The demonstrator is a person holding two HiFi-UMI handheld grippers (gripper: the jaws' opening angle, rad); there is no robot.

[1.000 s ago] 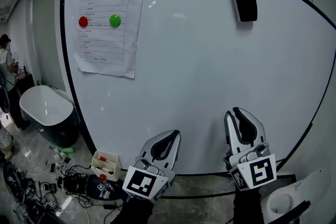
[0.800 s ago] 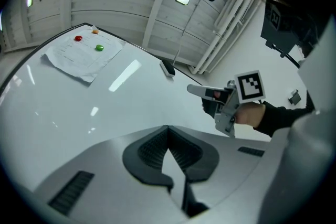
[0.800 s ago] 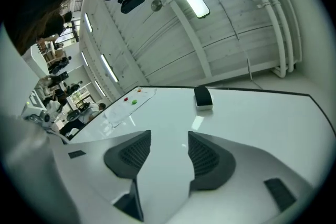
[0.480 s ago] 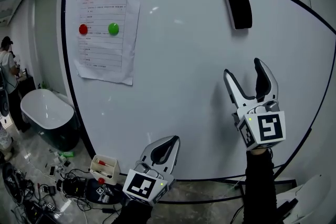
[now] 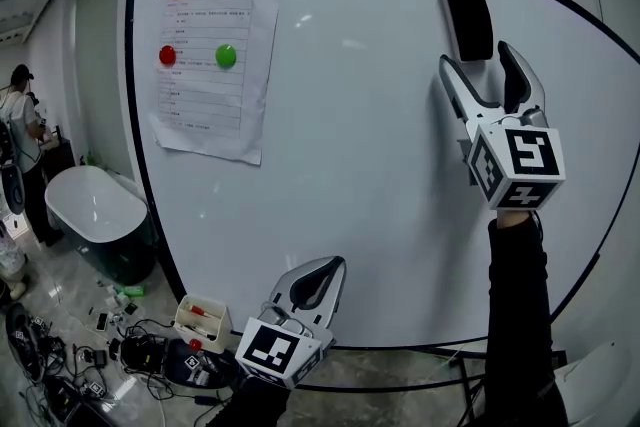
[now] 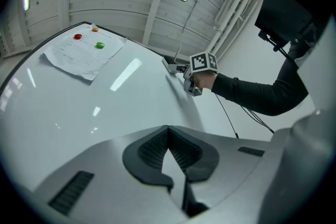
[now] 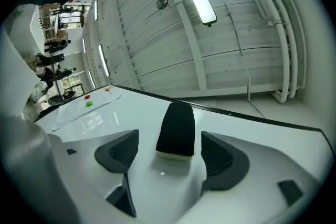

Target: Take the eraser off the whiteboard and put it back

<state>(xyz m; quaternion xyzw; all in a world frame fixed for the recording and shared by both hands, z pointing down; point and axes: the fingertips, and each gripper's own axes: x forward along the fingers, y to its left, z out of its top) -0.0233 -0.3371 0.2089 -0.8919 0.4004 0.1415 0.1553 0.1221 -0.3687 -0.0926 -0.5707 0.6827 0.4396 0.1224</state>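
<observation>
- The print on the sheet of paper (image 5: pixel 208 65) is too small to be read.
- The whiteboard (image 5: pixel 360 175) is cut off by the head view's right edge.
- The clutter (image 5: pixel 130 350) on the floor (image 5: pixel 62 280) cannot be identified.
- A person (image 5: pixel 18 127) is cut by the left edge.

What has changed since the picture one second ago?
The right tool rose up the whiteboard to the eraser; its jaws have just been opening and now stand either side of the eraser's lower end without pressing it. The left tool stays low and shut; the eraser stays on the board.
</observation>
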